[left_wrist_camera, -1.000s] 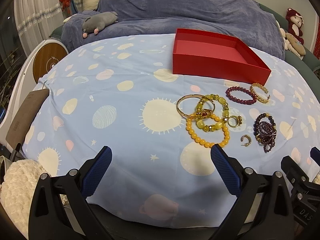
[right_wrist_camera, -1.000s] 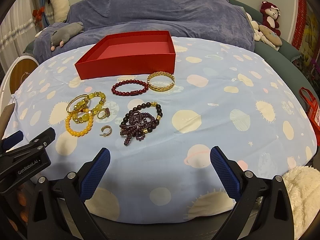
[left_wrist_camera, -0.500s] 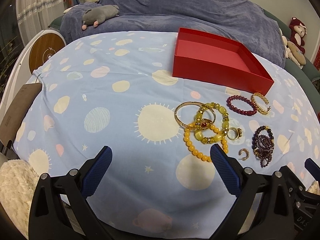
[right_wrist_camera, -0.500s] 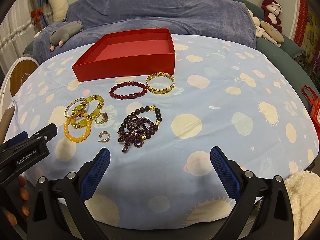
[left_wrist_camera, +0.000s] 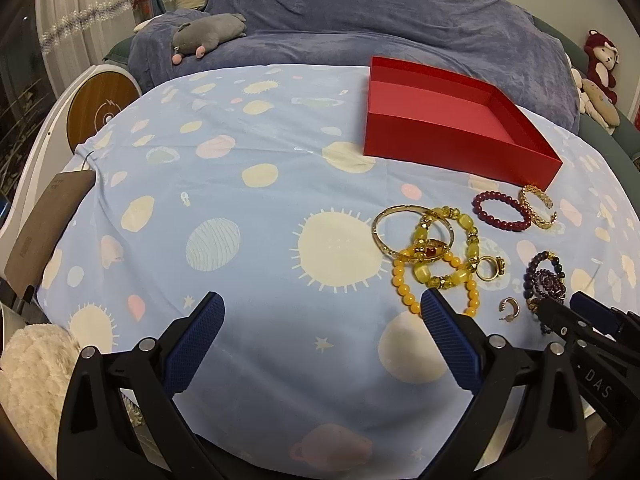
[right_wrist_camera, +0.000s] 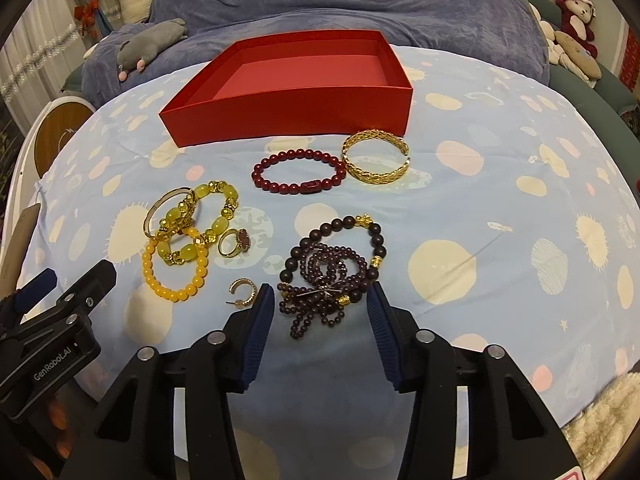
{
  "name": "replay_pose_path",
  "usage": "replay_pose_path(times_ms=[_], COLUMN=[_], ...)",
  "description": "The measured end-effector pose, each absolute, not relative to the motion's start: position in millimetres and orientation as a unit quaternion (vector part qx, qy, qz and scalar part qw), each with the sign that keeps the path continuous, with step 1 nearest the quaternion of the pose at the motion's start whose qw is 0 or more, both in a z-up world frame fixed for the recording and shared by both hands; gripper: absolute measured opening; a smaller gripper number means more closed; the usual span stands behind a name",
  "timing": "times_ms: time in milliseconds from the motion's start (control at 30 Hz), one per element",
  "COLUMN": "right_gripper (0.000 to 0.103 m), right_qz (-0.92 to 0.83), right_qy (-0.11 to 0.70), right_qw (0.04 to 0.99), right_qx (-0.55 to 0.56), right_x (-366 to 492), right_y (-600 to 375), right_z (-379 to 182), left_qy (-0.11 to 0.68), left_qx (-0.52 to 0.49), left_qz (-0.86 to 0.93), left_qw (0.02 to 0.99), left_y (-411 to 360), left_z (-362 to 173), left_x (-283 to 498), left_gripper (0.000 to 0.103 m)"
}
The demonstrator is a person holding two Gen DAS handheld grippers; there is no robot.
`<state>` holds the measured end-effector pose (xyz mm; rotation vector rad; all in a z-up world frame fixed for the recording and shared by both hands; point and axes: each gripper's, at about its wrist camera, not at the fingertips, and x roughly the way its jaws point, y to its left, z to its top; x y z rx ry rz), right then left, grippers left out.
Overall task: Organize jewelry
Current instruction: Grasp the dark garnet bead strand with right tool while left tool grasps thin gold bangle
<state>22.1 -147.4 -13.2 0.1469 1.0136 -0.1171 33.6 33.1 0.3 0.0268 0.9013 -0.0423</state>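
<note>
The purple bead strand (right_wrist_camera: 330,276) lies heaped in loose coils on the blue sheet (right_wrist_camera: 460,200), just ahead of my right gripper (right_wrist_camera: 320,312). It looks light, limp and snag-prone, so I'd pinch the bunched middle. The heap runs roughly toward the red box (right_wrist_camera: 288,100). My jaws have just been narrowing, nothing between them yet; my left gripper (left_wrist_camera: 320,320) hangs wide apart.

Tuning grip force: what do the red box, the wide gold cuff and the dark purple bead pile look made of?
Red box: looks like matte paperboard, with thin flat walls and sharp folded corners. Wide gold cuff: shiny gold-coloured metal, openwork leaf pattern, open-ended; solid or plated can't be told. Dark purple bead pile: glossy round beads with small gold spacers, possibly stone or glass, likely strung on cord.
</note>
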Motion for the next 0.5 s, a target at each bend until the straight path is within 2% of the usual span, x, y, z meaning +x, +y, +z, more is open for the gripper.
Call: replay_pose_path(times_ms=[100, 333, 500], right_gripper=[0.034, 0.006, 0.006], right_qz=[-0.057, -0.055, -0.056], right_qy=[0.487, 0.483, 0.477], right_qw=[0.869, 0.87, 0.872], right_qx=[0.068, 0.078, 0.098], right_x=[26, 19, 10], right_y=[-146, -156, -168], right_z=[-16, -10, -3], left_qy=[0.441, 0.446, 0.445], left_qx=[0.011, 0.015, 0.009], left_qz=[-0.019, -0.024, -0.034], left_qw=[0.897, 0.895, 0.895], left_y=[34, 32, 25], left_z=[-2, -3, 1], left_x=[35, 36, 41], left_gripper=[0.094, 0.094, 0.094])
